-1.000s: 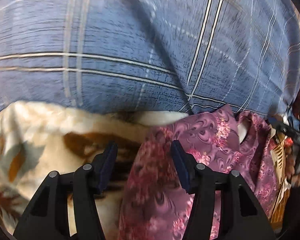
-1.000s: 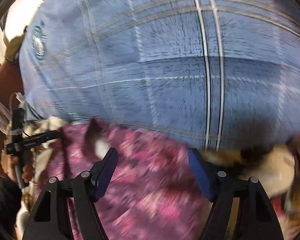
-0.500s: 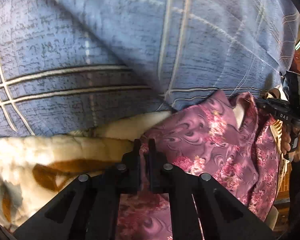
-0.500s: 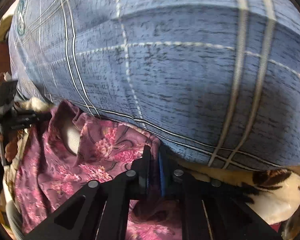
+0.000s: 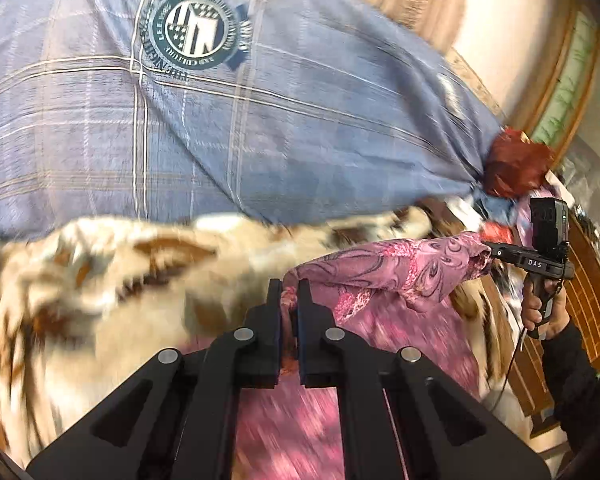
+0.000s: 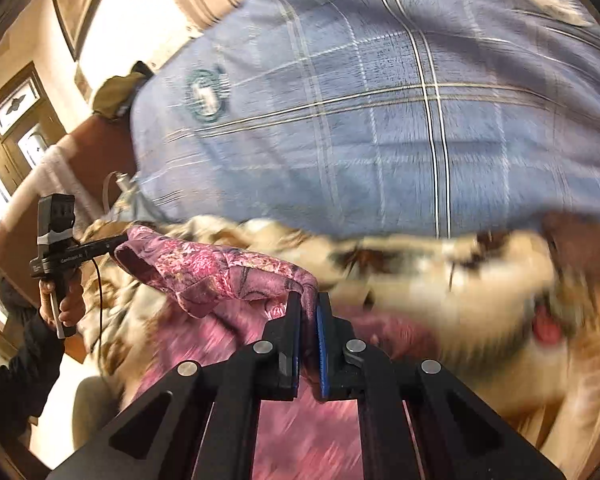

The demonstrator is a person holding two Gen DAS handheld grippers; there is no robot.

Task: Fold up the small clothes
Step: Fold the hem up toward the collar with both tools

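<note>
The pink garment [image 5: 400, 264], a moment ago lying on the patterned blanket [image 5: 100, 272] at the big blue pillow's [image 5: 260, 120] edge, now hangs stretched between left tool [image 5: 289, 300] and right tool [image 6: 309, 312], both clamped on its edge, so folding can begin.

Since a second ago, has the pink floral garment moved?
Yes. The pink floral garment has been lifted off the tan blanket, away from the blue plaid bundle, stretched between left gripper and right gripper.
</note>
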